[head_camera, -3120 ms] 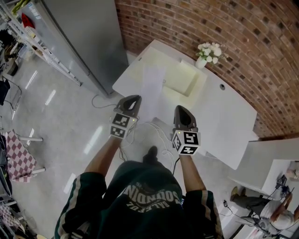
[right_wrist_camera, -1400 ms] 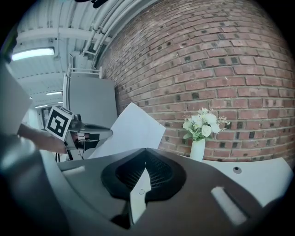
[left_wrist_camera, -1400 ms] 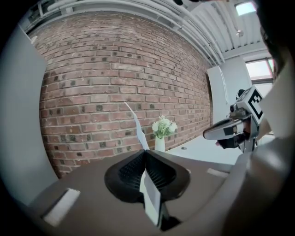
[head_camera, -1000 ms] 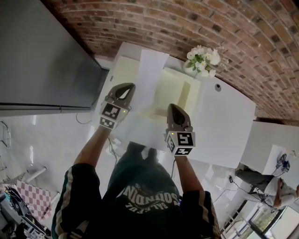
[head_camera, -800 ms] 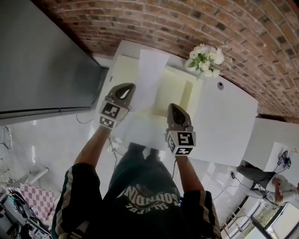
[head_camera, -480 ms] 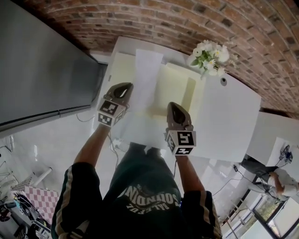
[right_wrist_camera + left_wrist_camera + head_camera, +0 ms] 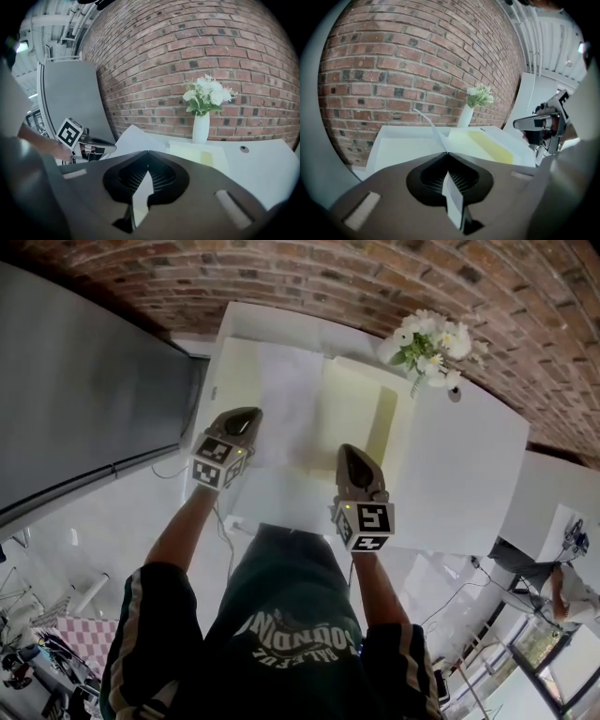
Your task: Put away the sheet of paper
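A white sheet of paper (image 7: 286, 399) hangs between my two grippers, just above a white table (image 7: 459, 465). My left gripper (image 7: 246, 414) is shut on the sheet's left edge, and a strip of paper (image 7: 453, 197) shows between its closed jaws. My right gripper (image 7: 349, 452) is shut on the near right edge, with paper (image 7: 133, 138) running out ahead of its jaws. Under and beyond the sheet lies an open pale yellow box (image 7: 354, 413) in two shallow halves (image 7: 403, 145). The sheet hides most of the left half.
A white vase of flowers (image 7: 427, 343) stands at the table's far edge against a brick wall (image 7: 309, 277). A grey cabinet (image 7: 84, 399) stands to the table's left. A small round hole (image 7: 242, 149) sits in the tabletop to the right.
Both grippers have come down toward the table with the sheet, the left one further. The sheet, which stood steeply, now lies flatter over the box's left half.
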`<state>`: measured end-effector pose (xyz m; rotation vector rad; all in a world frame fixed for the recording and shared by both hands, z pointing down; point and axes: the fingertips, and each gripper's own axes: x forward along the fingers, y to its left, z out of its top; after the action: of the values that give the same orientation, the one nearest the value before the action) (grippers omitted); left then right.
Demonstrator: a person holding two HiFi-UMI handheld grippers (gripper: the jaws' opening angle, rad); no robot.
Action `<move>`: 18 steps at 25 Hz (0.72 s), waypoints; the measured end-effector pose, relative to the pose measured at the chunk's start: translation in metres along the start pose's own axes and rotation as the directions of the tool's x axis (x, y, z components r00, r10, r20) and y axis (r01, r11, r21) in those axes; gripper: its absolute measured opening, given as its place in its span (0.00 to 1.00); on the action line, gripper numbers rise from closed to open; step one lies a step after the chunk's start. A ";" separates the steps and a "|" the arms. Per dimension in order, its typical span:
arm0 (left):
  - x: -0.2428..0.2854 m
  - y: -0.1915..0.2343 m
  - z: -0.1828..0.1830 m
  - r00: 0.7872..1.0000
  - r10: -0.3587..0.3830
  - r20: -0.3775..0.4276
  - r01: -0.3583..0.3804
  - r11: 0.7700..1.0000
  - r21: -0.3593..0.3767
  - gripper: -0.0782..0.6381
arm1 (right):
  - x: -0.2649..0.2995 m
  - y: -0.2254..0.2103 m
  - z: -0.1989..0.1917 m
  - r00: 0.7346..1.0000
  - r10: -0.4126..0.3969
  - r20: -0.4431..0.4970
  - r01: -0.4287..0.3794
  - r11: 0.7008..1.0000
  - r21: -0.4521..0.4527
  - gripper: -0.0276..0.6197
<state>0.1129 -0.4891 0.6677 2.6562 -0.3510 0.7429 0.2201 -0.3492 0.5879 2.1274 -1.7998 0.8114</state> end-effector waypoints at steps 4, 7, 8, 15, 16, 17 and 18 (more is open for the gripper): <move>0.008 -0.002 -0.013 0.999 -0.026 -0.027 0.025 0.999 -0.024 0.13 | 0.001 0.001 -0.009 1.000 -0.004 -0.024 0.004 1.000 0.012 0.04; 0.017 -0.009 -0.017 0.998 -0.049 -0.030 0.047 0.998 -0.049 0.13 | -0.001 0.000 -0.012 0.999 -0.012 -0.035 0.012 1.000 0.020 0.04; 0.021 -0.011 -0.018 0.998 -0.055 -0.030 0.053 0.997 -0.062 0.13 | -0.001 -0.002 -0.011 0.999 -0.016 -0.030 0.017 1.000 0.021 0.04; 0.058 -0.037 -0.025 0.994 -0.100 -0.046 0.095 0.989 -0.109 0.13 | -0.012 -0.016 -0.021 0.997 -0.060 -0.057 0.063 0.997 0.050 0.04; 0.063 -0.039 -0.025 0.994 -0.103 -0.049 0.096 0.988 -0.118 0.13 | -0.014 -0.018 -0.022 0.996 -0.067 -0.056 0.070 0.996 0.053 0.04; 0.068 -0.041 -0.026 0.993 -0.103 -0.053 0.096 0.987 -0.130 0.13 | -0.015 -0.021 -0.023 0.996 -0.073 -0.055 0.077 0.995 0.056 0.04; 0.072 -0.043 -0.027 0.993 -0.103 -0.056 0.094 0.985 -0.144 0.13 | -0.018 -0.023 -0.025 0.995 -0.079 -0.057 0.083 0.995 0.061 0.04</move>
<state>0.1748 -0.4493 0.7163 2.4917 -0.2432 0.7412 0.2341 -0.3169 0.6022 2.1798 -1.6702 0.9089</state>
